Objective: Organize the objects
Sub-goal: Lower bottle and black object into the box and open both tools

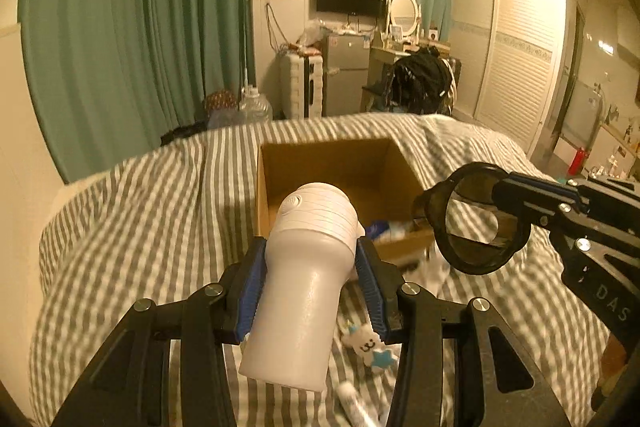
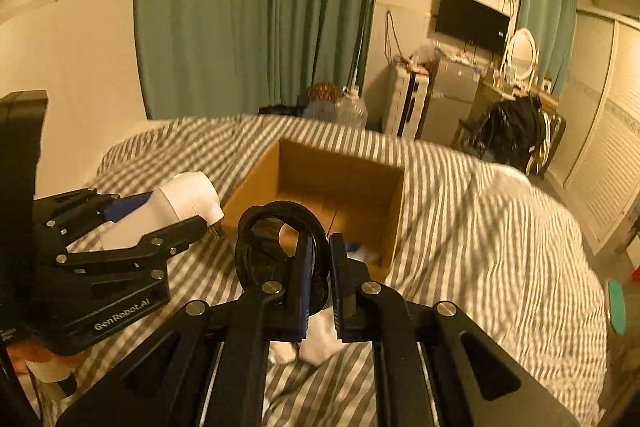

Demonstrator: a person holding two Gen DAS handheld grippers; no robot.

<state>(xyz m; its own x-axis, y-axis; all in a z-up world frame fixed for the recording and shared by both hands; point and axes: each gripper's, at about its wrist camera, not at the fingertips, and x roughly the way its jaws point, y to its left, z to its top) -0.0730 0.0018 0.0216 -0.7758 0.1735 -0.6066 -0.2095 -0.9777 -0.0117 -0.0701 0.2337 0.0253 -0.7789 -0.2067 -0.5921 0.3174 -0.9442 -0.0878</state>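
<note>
My left gripper (image 1: 312, 283) is shut on a white bottle-shaped device (image 1: 304, 287) and holds it above the striped bed, just short of an open cardboard box (image 1: 340, 163). My right gripper (image 2: 320, 267) is shut on a black ring-shaped part (image 2: 276, 247), held by its rim beside the box (image 2: 340, 183). In the left wrist view the black ring (image 1: 476, 219) hangs at the box's right side. In the right wrist view the white device (image 2: 176, 207) and left gripper (image 2: 160, 223) are to the left. The box holds a blue-and-white item (image 1: 384, 229).
A small white plush toy with a blue star (image 1: 368, 345) and a white tube (image 1: 352, 401) lie on the striped bedspread (image 1: 140, 227) under the left gripper. Beyond the bed are green curtains, water jugs (image 1: 256, 107), a fridge and a wardrobe.
</note>
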